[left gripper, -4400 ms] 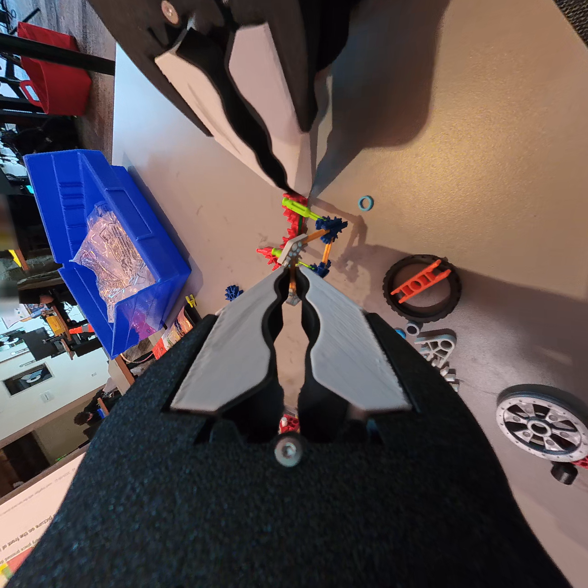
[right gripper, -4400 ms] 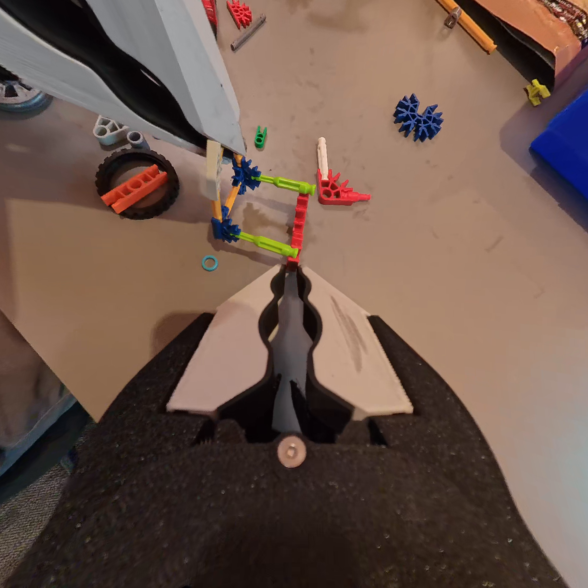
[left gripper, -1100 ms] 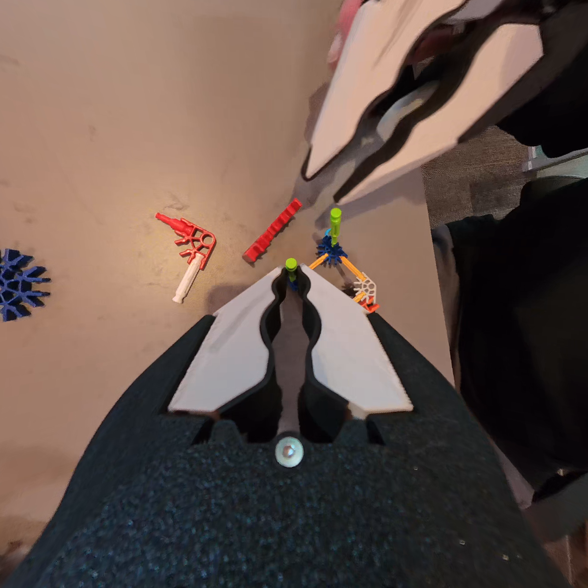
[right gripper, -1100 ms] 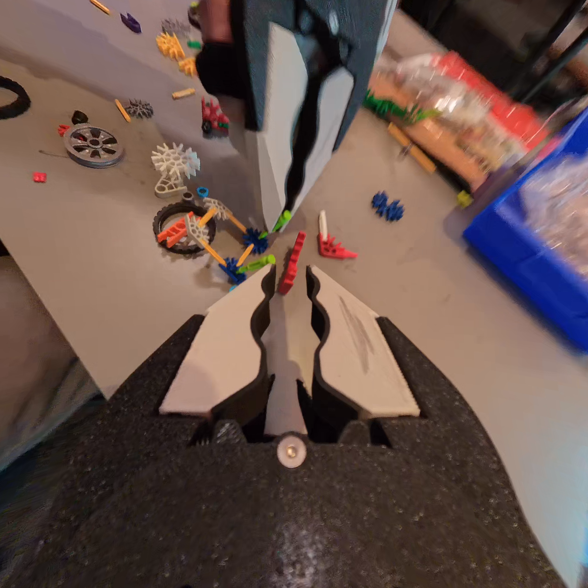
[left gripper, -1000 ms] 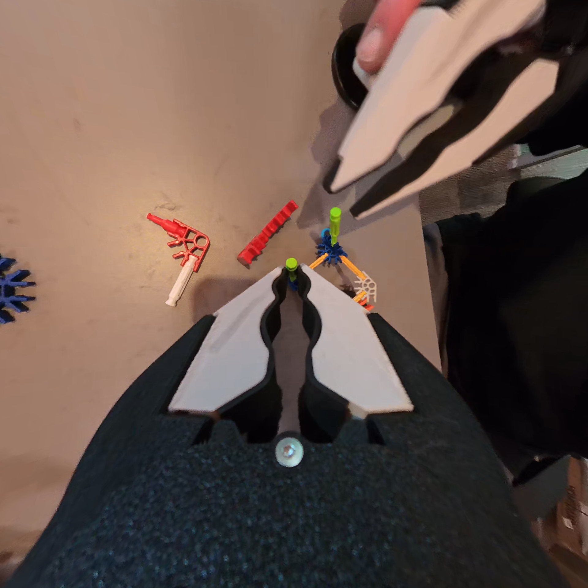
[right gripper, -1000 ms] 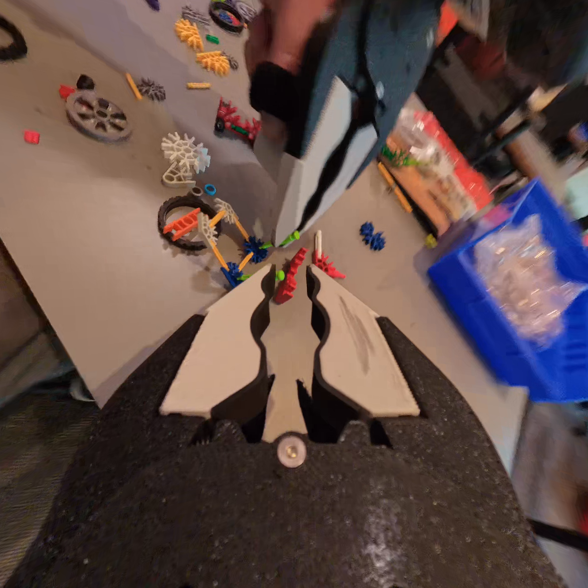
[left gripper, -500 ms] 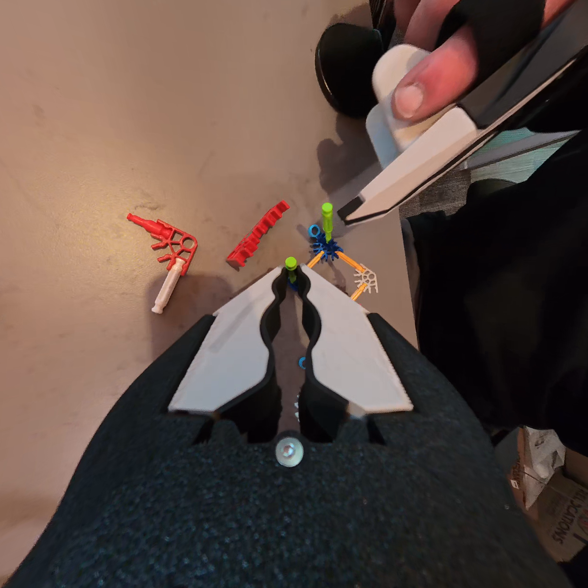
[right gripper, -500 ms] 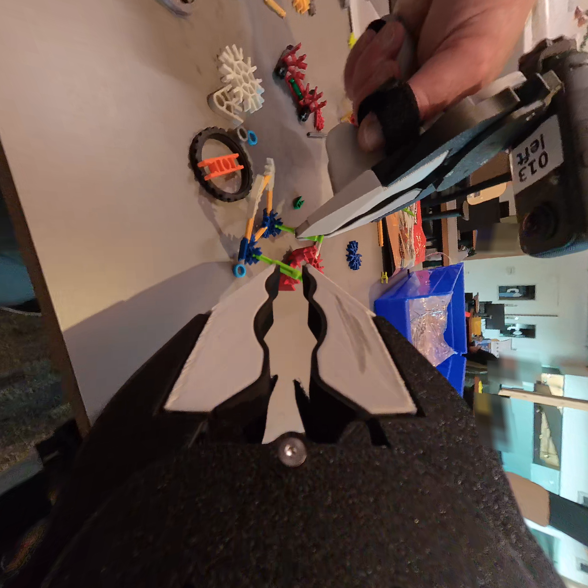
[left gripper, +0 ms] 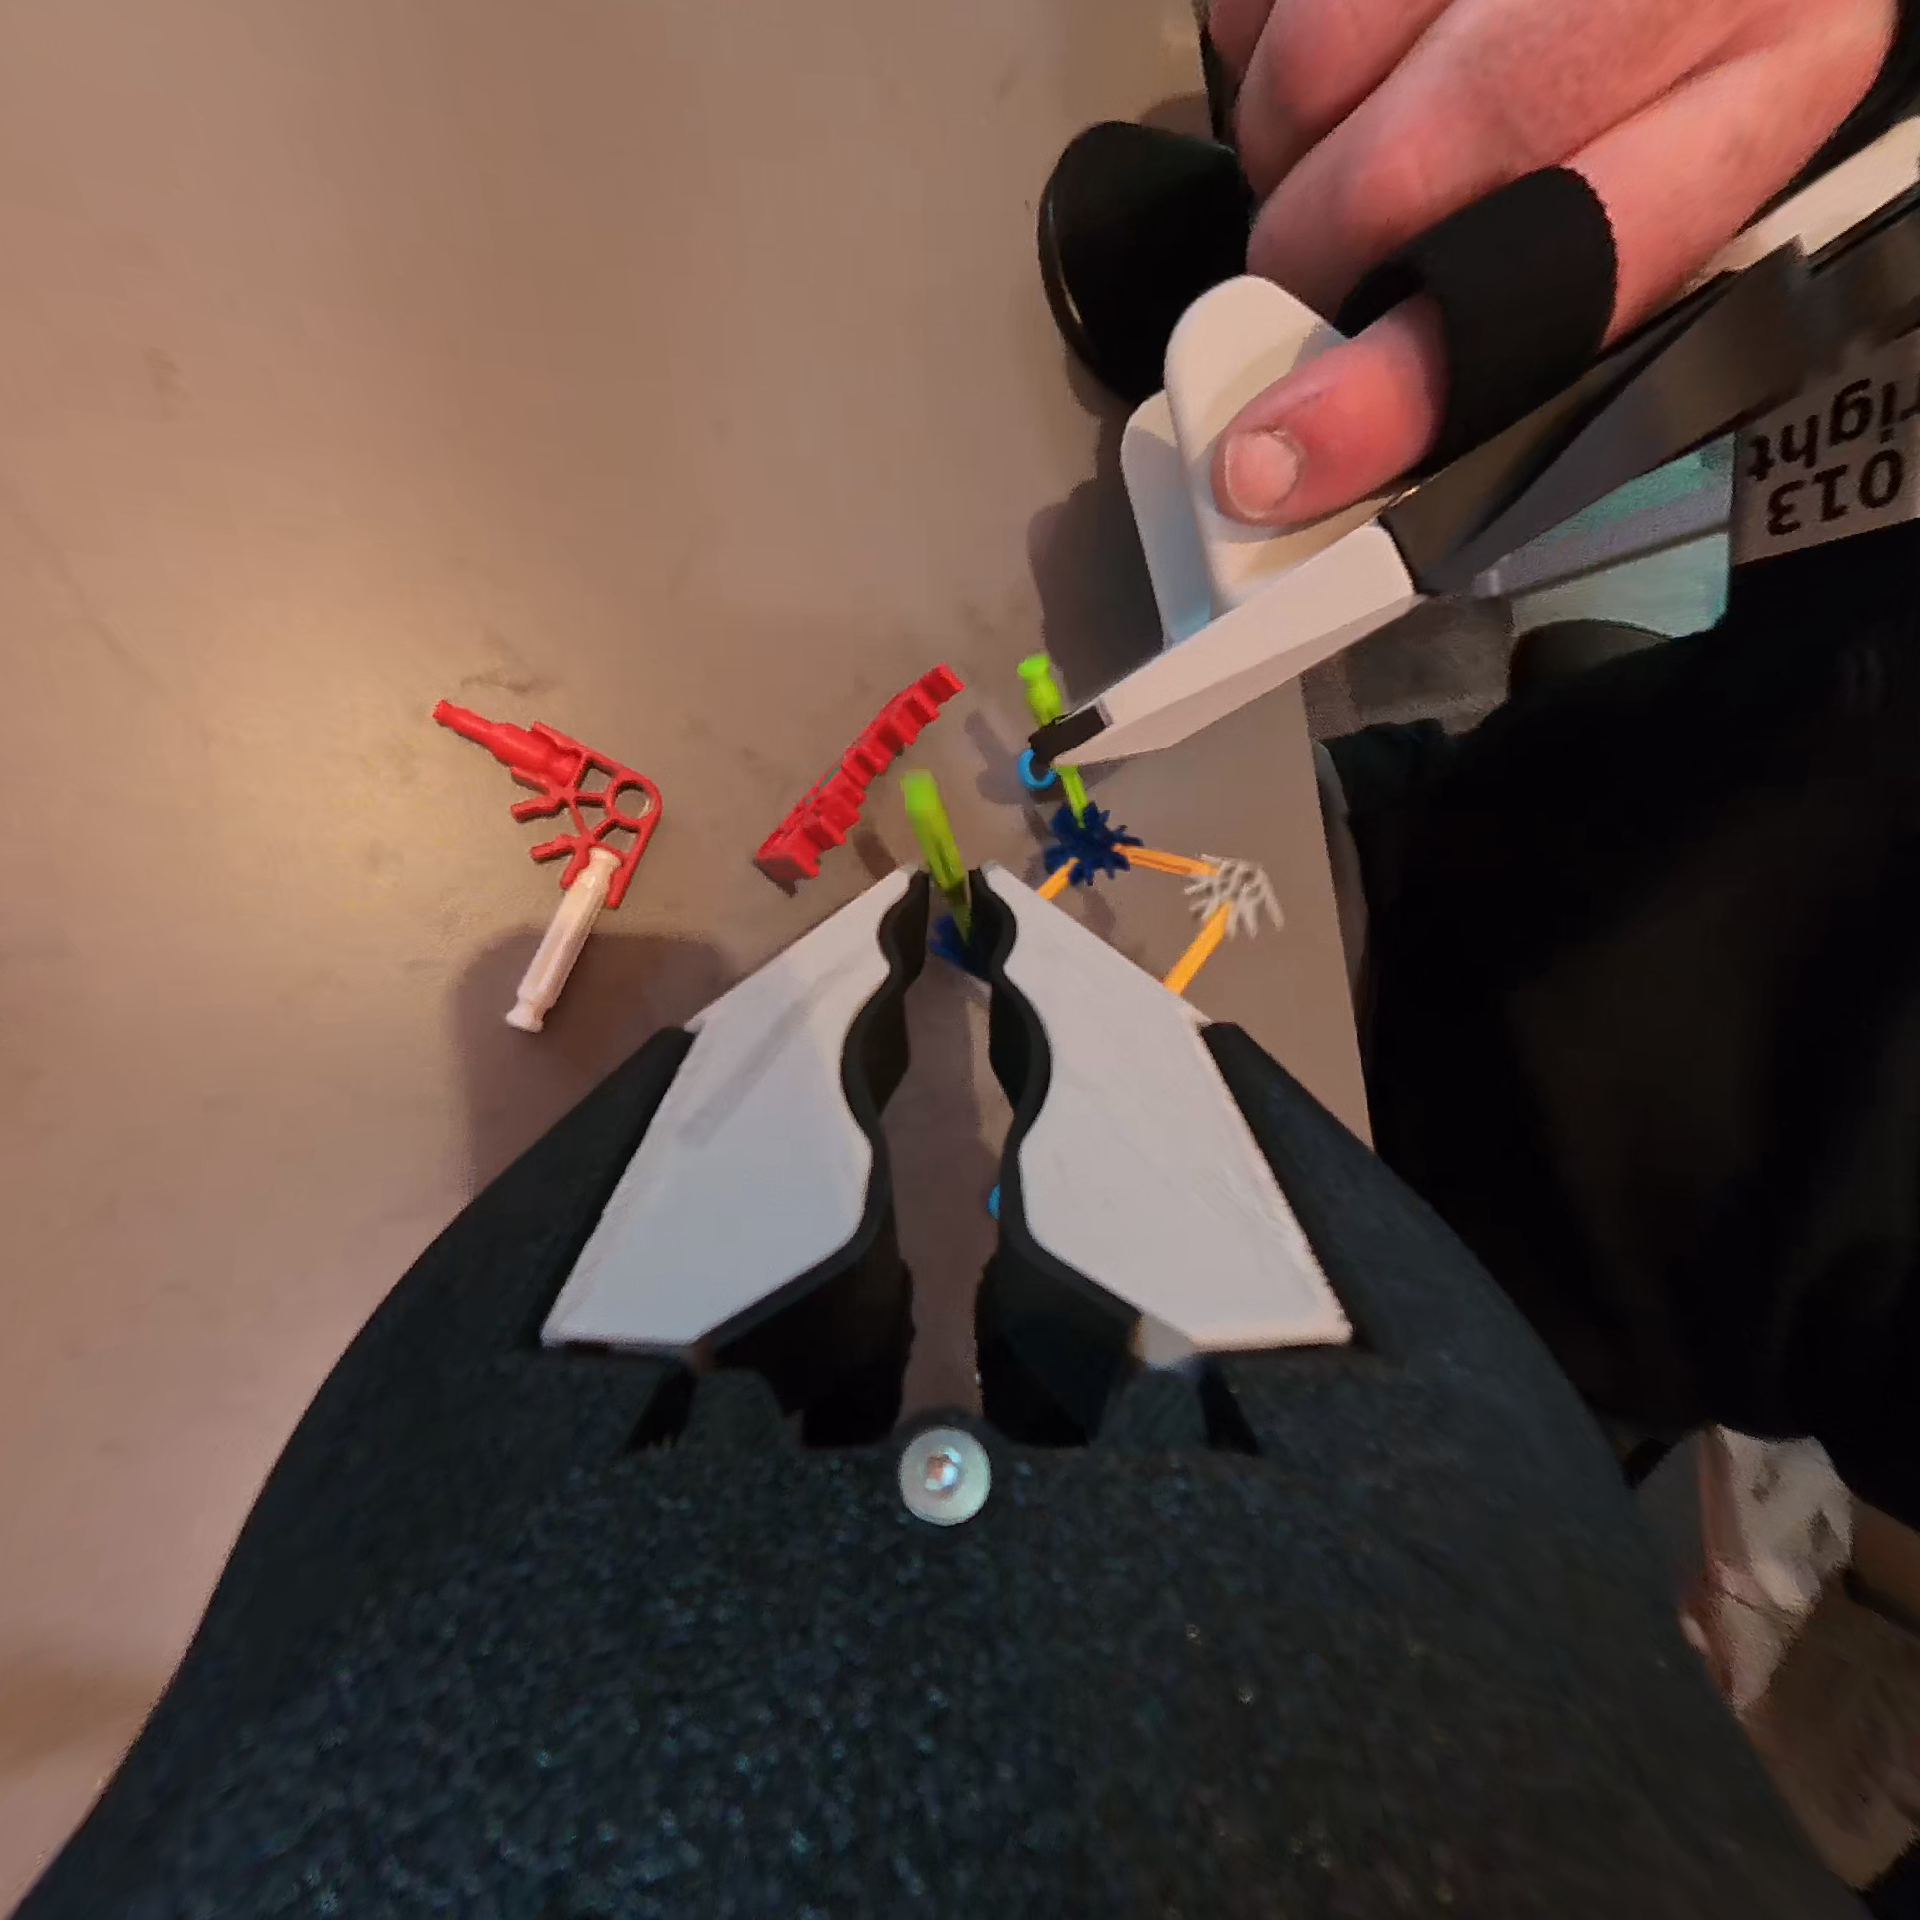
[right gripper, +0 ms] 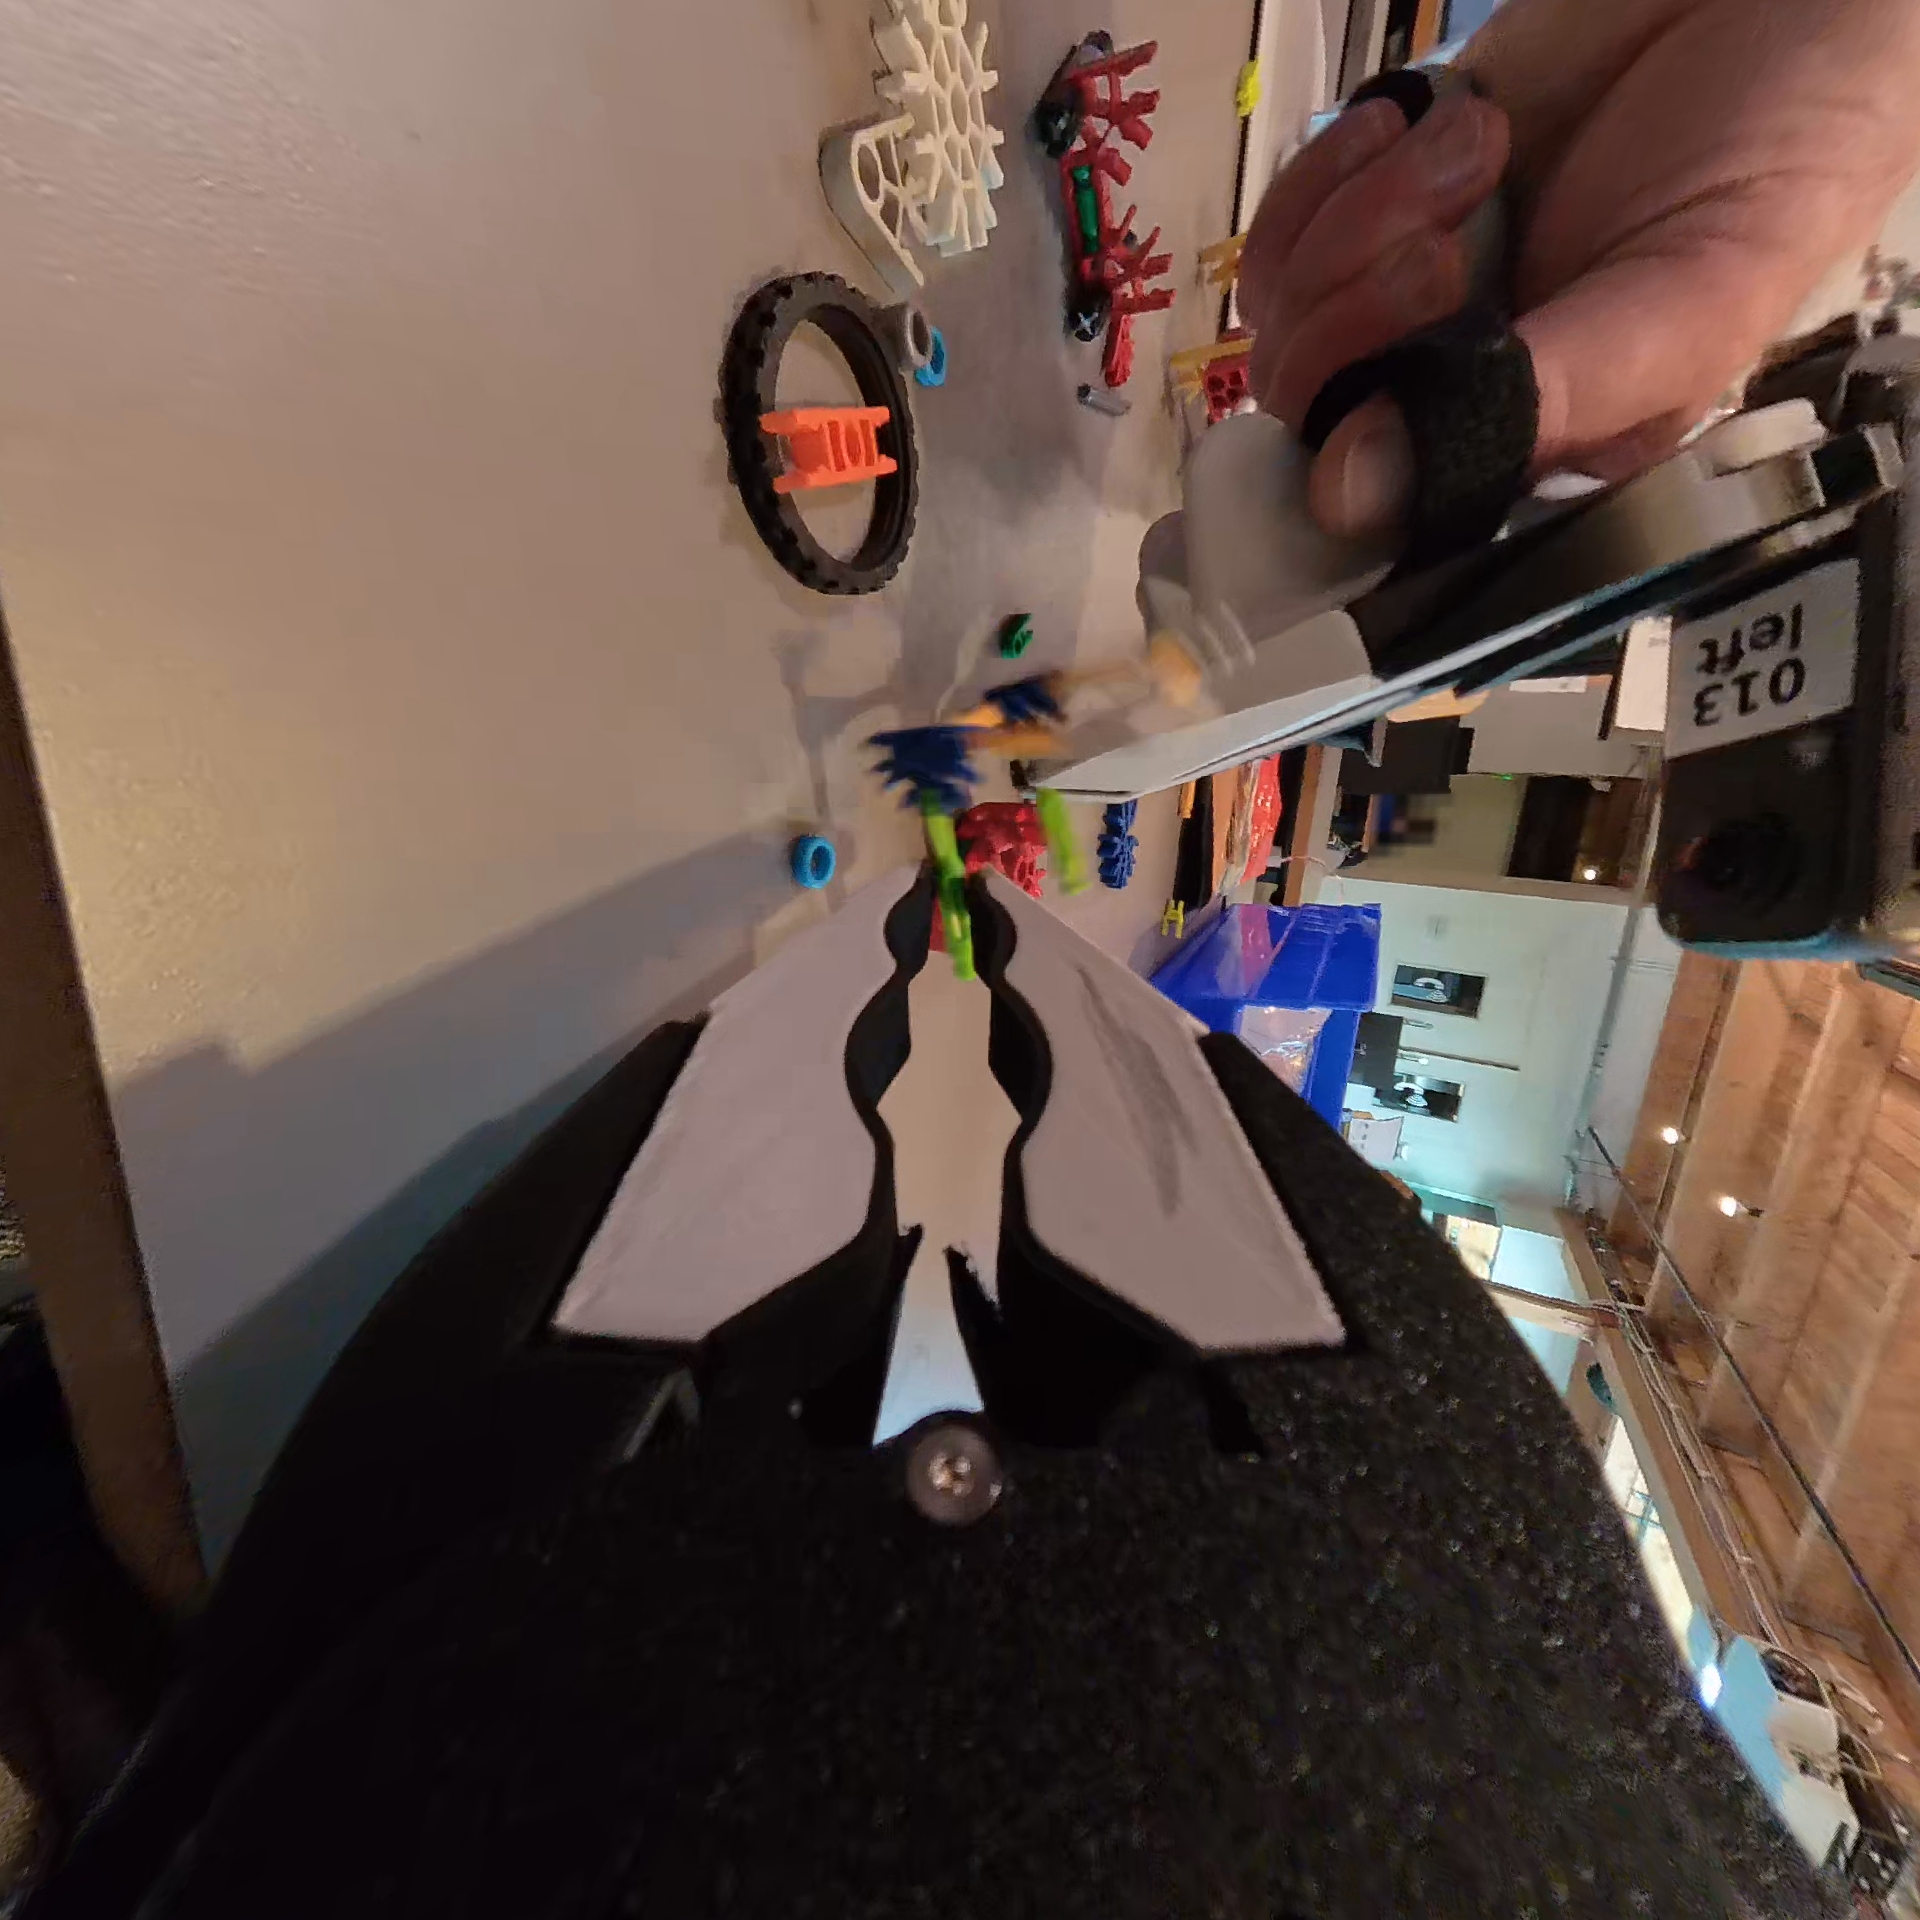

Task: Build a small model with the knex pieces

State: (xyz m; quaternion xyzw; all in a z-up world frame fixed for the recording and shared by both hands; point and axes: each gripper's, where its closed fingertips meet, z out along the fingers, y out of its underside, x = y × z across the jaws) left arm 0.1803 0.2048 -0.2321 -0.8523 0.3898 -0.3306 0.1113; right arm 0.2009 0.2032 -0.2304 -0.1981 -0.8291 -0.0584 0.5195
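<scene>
A small toy frame of two blue connectors [left gripper: 1086, 836], yellow rods and a white connector [left gripper: 1236, 894] carries two green rods. My left gripper [left gripper: 948, 883] is shut on one green rod [left gripper: 930, 831]. My right gripper [right gripper: 951, 888] is shut on the other green rod [right gripper: 948, 873]; it also shows side-on in the left wrist view [left gripper: 1060, 743]. The left gripper's tip [right gripper: 1029, 781] shows in the right wrist view. A loose red rod [left gripper: 862, 774] lies on the table just beyond both tips.
A red corner connector [left gripper: 592, 816] with a white rod [left gripper: 561, 961] lies to the left. A black tyre [right gripper: 738, 447] holding an orange piece, a white snowflake connector [right gripper: 940, 135], a blue ring [right gripper: 812, 860] and a blue bin [right gripper: 1278, 956] are around. The table edge [left gripper: 1325, 790] is close by. My two grippers' fingertips are within a few centimetres of each other.
The red rod, joined to the green rods 4.4 s ago, now lies loose. In the last half second the right gripper has closed on the second green rod, and the frame has tilted.
</scene>
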